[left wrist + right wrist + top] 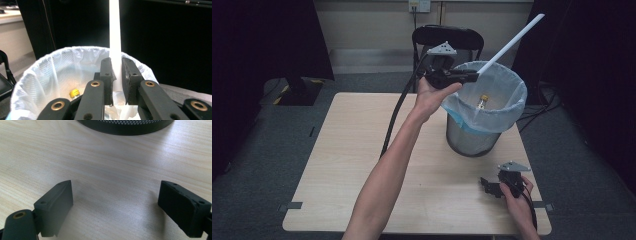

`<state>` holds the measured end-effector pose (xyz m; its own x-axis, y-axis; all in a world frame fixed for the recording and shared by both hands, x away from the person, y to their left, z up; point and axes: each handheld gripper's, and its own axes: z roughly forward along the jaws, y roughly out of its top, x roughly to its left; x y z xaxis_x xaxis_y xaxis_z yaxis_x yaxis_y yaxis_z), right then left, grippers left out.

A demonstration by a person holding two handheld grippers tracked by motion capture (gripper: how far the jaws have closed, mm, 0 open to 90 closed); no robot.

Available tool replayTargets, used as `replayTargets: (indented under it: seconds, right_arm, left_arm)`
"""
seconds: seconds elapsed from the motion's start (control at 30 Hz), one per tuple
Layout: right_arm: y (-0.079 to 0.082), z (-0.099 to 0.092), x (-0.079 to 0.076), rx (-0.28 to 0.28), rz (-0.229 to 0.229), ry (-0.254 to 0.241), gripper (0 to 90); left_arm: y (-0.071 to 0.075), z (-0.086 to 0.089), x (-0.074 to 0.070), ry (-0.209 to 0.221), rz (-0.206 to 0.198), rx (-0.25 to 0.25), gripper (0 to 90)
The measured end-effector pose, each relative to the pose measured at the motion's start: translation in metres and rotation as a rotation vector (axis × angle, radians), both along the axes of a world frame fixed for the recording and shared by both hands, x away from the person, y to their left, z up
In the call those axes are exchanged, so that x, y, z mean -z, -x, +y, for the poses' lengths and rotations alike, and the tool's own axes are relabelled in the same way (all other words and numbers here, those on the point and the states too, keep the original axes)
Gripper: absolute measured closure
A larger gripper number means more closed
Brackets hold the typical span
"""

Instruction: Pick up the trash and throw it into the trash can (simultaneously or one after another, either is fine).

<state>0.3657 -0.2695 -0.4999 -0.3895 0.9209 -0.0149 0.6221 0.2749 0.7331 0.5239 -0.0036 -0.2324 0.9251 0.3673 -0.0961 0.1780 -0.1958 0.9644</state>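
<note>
My left gripper (472, 76) is held up at the near-left rim of a mesh bin (472, 142) lined with a pale blue-white bag (507, 85). It is shut on a long white tube (511, 44) that slants up and to the right over the bin. In the left gripper view the tube (115, 30) rises straight from between the pads (108, 75), with the bag's mouth (62, 70) below. A small bulb with a gold screw base (482, 102) lies inside the bin (74, 93). My right gripper (486, 186) rests low on the table at the front right, jaws wide apart over bare wood (115, 195).
The light wooden table (362, 165) holds the bin at its back right. A black folding chair (447, 37) stands behind the table. The left gripper's cable (394, 120) trails down across the tabletop. The bin's dark base (125, 127) lies just ahead of the right gripper.
</note>
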Motion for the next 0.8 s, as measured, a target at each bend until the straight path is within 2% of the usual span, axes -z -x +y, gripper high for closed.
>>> replayTargets:
  seconds: [0.1,0.27,0.33,0.4,0.53,0.63,0.73,0.8]
  right_arm:
    - [0.000,0.000,0.000,-0.001,0.000,0.000,11.9]
    - [0.000,0.000,0.000,-0.002,0.001,0.000,11.8]
    - [0.000,0.000,0.000,-0.001,0.001,0.000,11.8]
    - [0.000,0.000,0.000,-0.001,0.000,0.000,11.8]
    - [0.000,0.000,0.000,-0.001,0.000,0.000,11.8]
    - [0.000,0.000,0.000,-0.001,0.000,0.001,11.9]
    - [0.000,0.000,0.000,-0.001,0.000,0.001,11.9]
    - [0.000,0.000,0.000,-0.001,-0.001,0.001,11.9]
  left_arm:
    - [-0.003,-0.002,0.004,-0.021,0.012,0.003,80.0]
    - [-0.008,-0.004,0.009,-0.029,0.041,0.005,77.5]
    - [-0.009,-0.004,0.010,-0.033,0.049,-0.006,64.6]
    - [-0.008,-0.004,0.010,-0.043,0.043,-0.043,50.5]
    - [-0.007,-0.001,0.009,-0.034,0.024,-0.060,37.5]
    - [-0.008,0.003,0.009,-0.010,0.032,-0.081,23.0]
    - [-0.009,0.008,0.009,-0.012,0.030,-0.080,16.5]
    - [-0.009,0.012,0.009,-0.004,0.039,-0.083,16.8]
